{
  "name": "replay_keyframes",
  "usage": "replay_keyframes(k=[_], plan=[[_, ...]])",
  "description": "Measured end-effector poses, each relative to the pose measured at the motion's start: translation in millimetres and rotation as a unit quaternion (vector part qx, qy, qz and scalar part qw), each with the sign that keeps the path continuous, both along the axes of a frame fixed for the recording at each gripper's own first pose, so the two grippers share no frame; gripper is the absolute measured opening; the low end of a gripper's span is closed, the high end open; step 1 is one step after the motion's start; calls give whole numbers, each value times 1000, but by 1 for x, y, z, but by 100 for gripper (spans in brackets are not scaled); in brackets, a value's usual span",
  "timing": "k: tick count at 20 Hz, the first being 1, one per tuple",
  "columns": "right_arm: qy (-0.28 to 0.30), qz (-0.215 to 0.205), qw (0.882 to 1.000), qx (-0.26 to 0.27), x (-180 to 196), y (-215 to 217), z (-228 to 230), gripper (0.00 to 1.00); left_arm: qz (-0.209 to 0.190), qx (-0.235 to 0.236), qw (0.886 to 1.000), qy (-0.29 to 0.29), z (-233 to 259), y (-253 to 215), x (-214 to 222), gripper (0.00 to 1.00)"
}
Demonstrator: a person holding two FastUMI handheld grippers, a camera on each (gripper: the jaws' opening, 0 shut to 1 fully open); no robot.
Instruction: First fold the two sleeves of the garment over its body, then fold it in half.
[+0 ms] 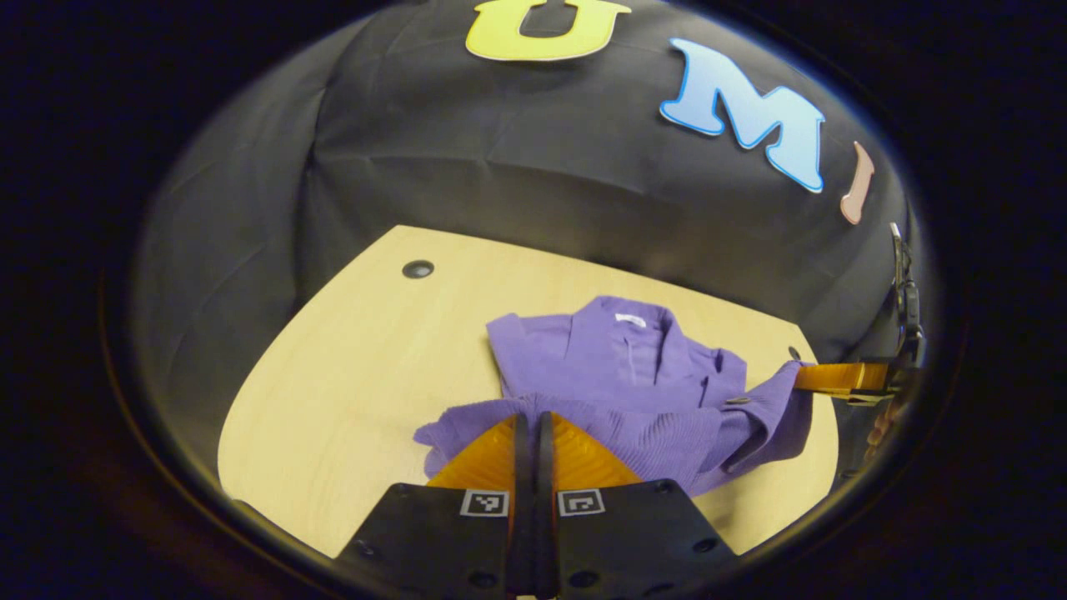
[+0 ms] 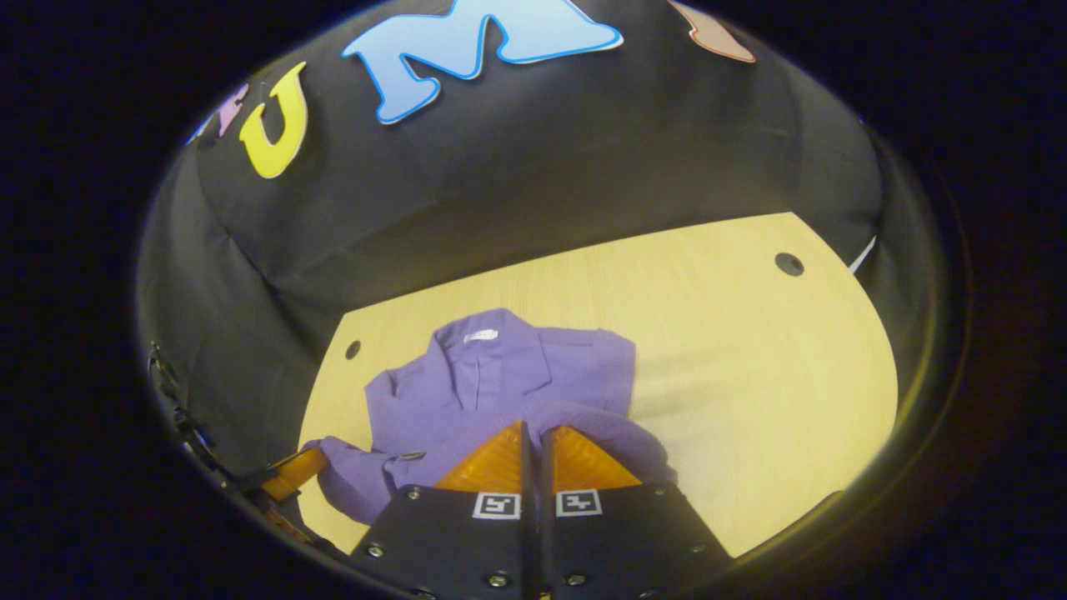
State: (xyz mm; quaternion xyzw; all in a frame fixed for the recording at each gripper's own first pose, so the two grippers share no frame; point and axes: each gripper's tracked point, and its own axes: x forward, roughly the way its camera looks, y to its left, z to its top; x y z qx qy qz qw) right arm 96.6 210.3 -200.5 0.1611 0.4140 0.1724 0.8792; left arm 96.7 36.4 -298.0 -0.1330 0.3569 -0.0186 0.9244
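A purple collared garment (image 1: 617,358) (image 2: 500,367) lies on the pale wooden table (image 1: 358,375), its collar with a white label toward the booth wall. Its sleeves look folded in over the body. My left gripper (image 1: 533,417) is shut on the near hem, and the fabric bunches around its tips. It also appears low at the left of the right gripper view, pinching a corner, left gripper (image 2: 296,471). My right gripper (image 2: 533,427) is shut on the hem too. In the left gripper view the right gripper (image 1: 834,377) holds the other corner, raised off the table.
The table (image 2: 750,350) has small dark holes (image 1: 418,268) (image 2: 788,264) near its far corners. Black cloth walls rise right behind it. A hand (image 1: 884,425) and a cable (image 1: 904,308) show behind the right gripper at the table's edge.
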Motion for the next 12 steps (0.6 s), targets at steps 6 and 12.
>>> replay_keyframes(k=[6,12], plan=[[-10,-19,1000,14,61,6,-1,1,-7,11,999,-37,0,-5,76,7],[-15,-49,998,25,121,9,-20,1,-5,3,998,-70,-7,-20,144,6]])
